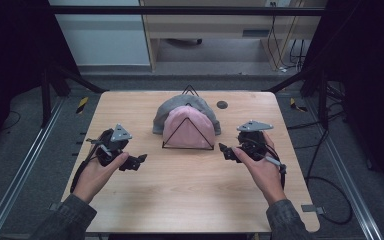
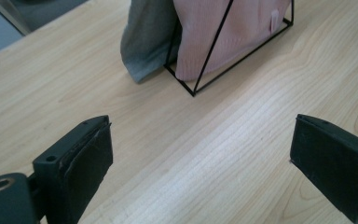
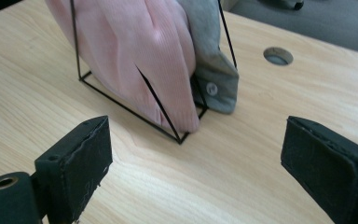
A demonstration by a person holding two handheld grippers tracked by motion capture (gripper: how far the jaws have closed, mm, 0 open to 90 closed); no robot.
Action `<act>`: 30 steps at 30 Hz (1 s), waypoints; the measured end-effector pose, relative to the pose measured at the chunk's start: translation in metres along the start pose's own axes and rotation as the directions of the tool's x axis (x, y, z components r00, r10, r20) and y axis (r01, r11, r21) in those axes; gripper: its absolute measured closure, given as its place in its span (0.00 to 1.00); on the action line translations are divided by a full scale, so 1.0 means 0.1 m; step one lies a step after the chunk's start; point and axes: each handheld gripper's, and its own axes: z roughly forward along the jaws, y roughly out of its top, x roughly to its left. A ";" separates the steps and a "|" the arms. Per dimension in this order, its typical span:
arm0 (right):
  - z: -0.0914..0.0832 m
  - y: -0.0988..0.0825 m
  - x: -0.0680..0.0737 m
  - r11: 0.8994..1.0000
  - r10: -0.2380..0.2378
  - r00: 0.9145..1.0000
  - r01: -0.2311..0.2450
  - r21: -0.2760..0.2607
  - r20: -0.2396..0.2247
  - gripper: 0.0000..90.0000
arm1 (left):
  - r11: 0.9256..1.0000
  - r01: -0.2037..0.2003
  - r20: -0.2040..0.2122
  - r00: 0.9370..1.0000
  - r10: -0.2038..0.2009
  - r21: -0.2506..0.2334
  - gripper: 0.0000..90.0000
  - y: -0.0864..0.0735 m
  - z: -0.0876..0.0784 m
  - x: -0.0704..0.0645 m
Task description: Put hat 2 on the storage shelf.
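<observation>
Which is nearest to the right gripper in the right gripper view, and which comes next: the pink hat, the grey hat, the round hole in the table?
1. Pink hat, in the wire stand straight ahead.
2. Grey hat, just behind the pink one.
3. Round hole, farthest, off to the right.

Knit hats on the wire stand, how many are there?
2. The pink hat sits at the front of the black wire stand, and the grey hat is right behind it; a third could be hidden behind them.
</observation>
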 end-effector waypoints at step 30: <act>0.29 -0.86 -0.20 0.982 0.082 0.997 -0.079 0.172 -0.013 0.11 | 0.985 0.016 0.066 0.997 -0.028 0.171 0.05 -0.72 0.50 0.03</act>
